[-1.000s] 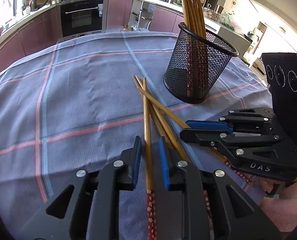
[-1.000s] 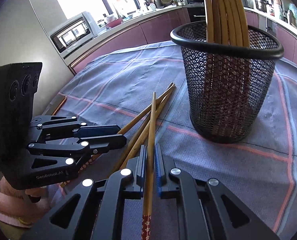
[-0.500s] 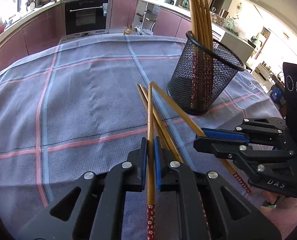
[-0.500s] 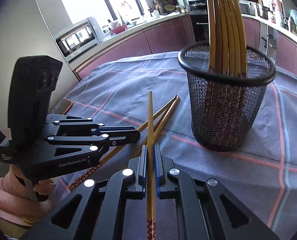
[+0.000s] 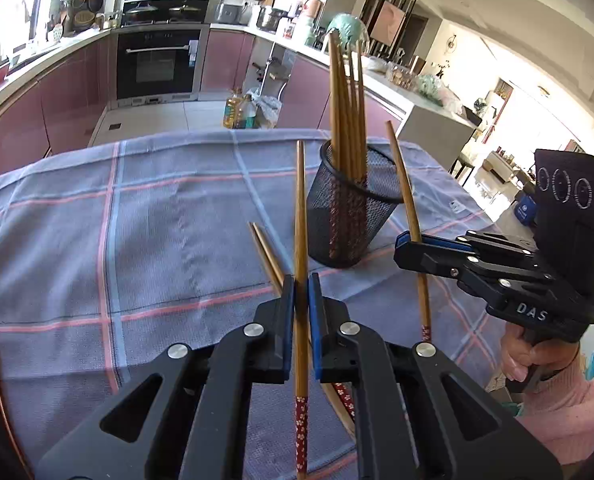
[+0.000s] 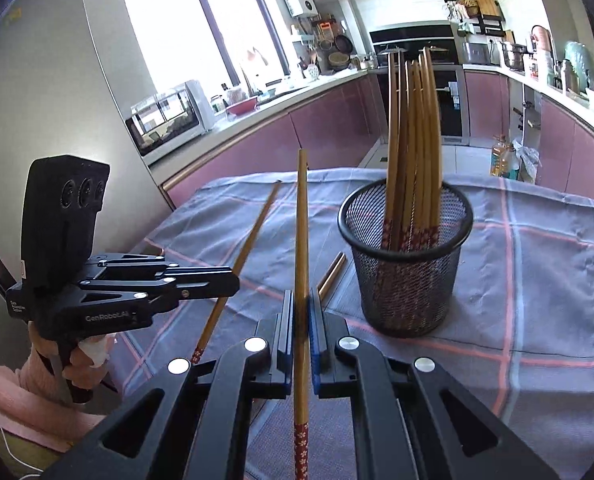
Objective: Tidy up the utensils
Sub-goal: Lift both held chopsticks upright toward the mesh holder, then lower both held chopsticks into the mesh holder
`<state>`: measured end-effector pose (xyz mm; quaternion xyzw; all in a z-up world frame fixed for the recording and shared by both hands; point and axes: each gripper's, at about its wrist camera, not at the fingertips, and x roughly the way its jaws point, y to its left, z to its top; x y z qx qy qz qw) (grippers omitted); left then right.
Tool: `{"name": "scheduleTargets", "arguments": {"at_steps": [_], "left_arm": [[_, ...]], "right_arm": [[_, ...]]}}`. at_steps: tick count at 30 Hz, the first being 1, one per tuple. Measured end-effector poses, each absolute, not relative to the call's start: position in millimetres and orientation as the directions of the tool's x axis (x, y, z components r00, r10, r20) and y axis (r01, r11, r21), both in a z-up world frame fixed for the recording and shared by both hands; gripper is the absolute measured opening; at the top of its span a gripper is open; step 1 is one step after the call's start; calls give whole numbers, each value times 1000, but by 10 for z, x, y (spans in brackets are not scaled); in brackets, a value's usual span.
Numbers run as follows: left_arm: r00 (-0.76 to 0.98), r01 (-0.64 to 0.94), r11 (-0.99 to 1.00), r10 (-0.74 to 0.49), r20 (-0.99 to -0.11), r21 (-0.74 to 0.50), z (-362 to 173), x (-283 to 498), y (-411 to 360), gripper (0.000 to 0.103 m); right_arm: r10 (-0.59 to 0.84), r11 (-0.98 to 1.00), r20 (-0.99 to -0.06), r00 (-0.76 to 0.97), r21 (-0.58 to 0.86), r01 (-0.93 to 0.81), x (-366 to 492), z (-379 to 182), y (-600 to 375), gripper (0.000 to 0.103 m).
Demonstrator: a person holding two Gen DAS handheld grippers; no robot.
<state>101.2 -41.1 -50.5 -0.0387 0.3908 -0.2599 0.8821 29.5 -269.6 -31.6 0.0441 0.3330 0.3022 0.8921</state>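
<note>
Gripping one chopstick point(image 5: 300, 216) in my left gripper point(image 5: 301, 292) and another chopstick point(image 6: 302, 220) in my right gripper point(image 6: 301, 312), both clamped shut; mesh holder point(image 6: 405, 280) near tabletop's point(image 6: 537, 264) middle.

both grippers matte black, blue pads inside the fingers point(image 5: 284, 320), silver screws along the linkages. right gripper point(image 5: 407, 246) marked "das"; left gripper point(image 6: 233, 280) marked "genrobot.ai". three round lenses on each upright housing. pink fuzzy sleeves point(image 5: 557, 404).
</note>
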Motion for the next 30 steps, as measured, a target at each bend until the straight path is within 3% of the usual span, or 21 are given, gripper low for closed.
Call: {"name": "scheduleTargets", "arguments": {"at_steps": [30], "left_arm": [[614, 537, 780, -623, -485, -322, 416, 883, -368, 8]], "right_arm": [[556, 829, -423, 715, 219, -515, 313, 415, -3031, 6]]}}
